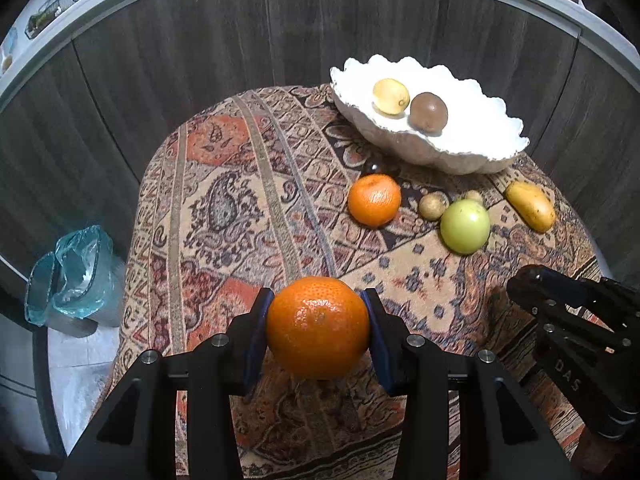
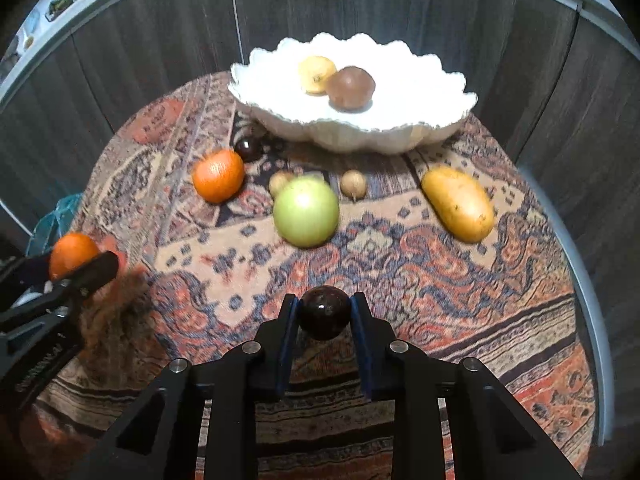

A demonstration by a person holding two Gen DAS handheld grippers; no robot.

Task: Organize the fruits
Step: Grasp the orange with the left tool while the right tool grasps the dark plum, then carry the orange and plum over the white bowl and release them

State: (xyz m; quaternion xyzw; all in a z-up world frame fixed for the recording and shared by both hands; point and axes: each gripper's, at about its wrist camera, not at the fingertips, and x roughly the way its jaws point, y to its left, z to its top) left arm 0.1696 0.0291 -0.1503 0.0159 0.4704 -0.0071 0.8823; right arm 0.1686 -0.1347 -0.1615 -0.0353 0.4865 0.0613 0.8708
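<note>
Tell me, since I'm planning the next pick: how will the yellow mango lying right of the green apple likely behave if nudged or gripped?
The yellow mango is elongated and lies on its side, so it would probably pivot or wobble rather than roll far. The patterned cloth under it likely adds friction. Its smooth, tapered skin may slip from pads gripping near an end.
</note>
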